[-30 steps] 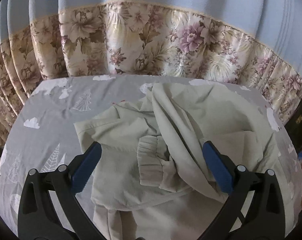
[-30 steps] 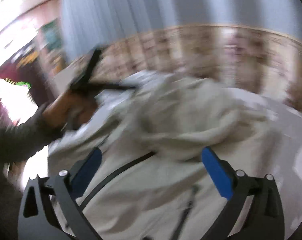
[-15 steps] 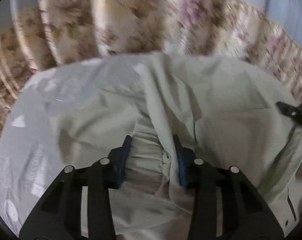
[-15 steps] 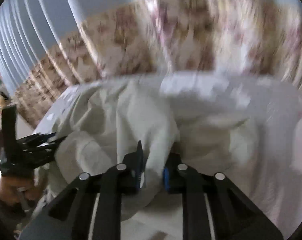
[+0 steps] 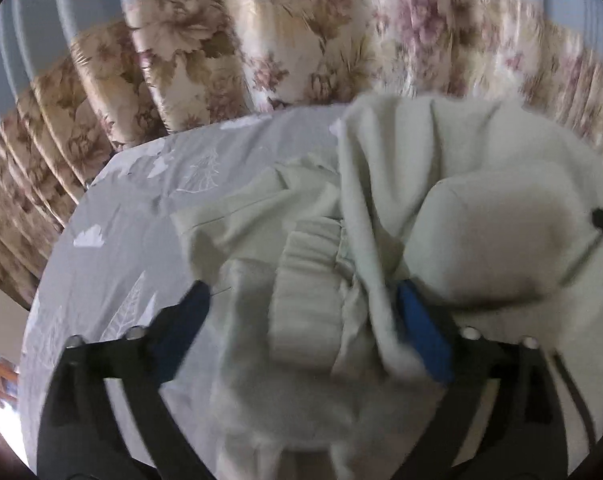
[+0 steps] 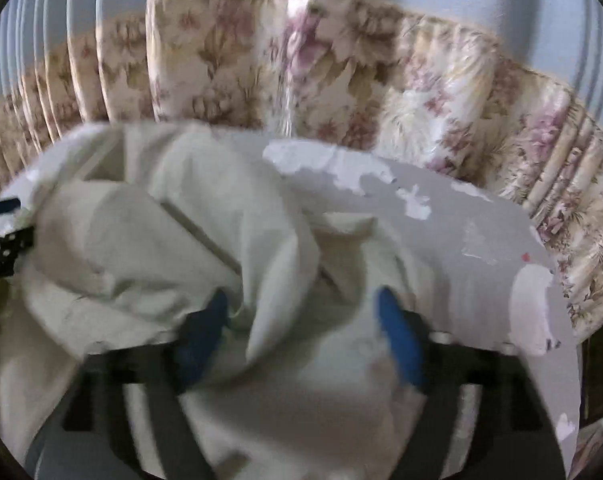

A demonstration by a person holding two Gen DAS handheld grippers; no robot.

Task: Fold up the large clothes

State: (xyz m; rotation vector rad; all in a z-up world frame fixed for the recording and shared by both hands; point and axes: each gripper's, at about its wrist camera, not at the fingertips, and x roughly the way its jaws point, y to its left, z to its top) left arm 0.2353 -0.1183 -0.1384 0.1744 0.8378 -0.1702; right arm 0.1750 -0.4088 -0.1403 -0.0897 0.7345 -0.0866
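A big, pale cream cloth jacket (image 5: pixel 441 184) lies bunched up in the middle of the table, which wears a grey cloth with white clouds and trees (image 5: pixel 113 248). In the left wrist view the jacket fills the middle and right of the frame. Its ribbed cuff (image 5: pixel 305 280) sits low in the middle, between the blue pads of the left gripper (image 5: pixel 305 320). The jaws have just been opening and now stand wide, not pressing the cuff. In the right wrist view the right gripper (image 6: pixel 305 320) is low in the frame. Its jaws have just been opening too, with a loose fold of jacket between them. A flowery curtain (image 6: pixel 341 80) hangs along the top.
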